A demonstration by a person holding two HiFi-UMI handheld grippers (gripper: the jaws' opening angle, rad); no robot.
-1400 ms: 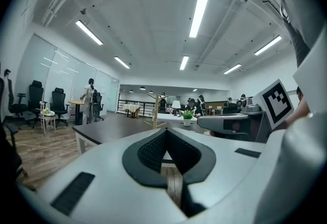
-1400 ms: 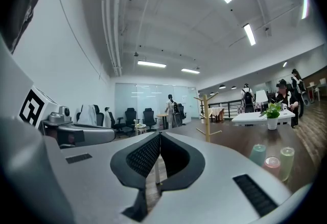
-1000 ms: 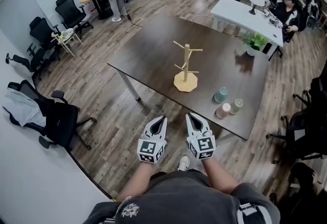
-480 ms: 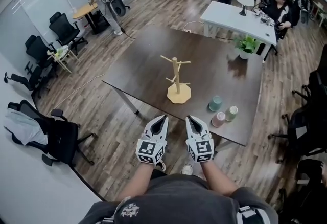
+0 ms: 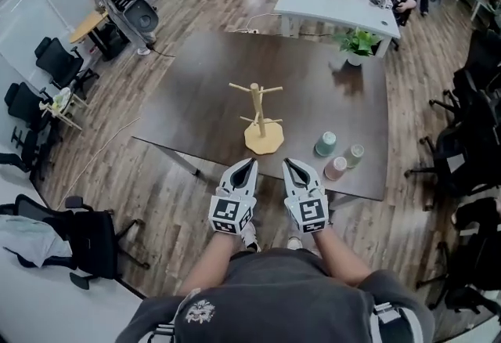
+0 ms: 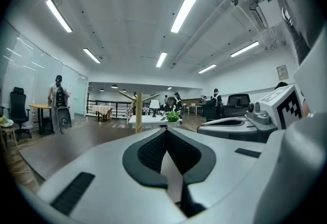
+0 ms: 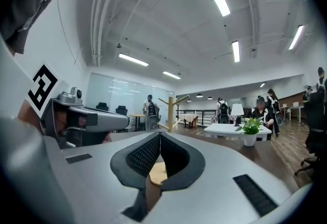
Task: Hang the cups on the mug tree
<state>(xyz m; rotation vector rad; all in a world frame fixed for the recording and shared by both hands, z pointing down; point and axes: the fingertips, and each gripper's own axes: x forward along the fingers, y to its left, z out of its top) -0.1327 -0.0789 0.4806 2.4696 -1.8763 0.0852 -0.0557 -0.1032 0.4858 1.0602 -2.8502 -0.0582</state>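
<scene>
While the left gripper (image 5: 245,167) and right gripper (image 5: 291,167) hang clenched and empty just short of the table (image 5: 196,99), the right jaws need opening first; then reach for the pink cup (image 5: 336,167), nearest of three standing right of the mug tree (image 5: 257,118).

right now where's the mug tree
In the head view the mug tree stands near the front edge of the dark table, centre frame, left of the three cups.
</scene>
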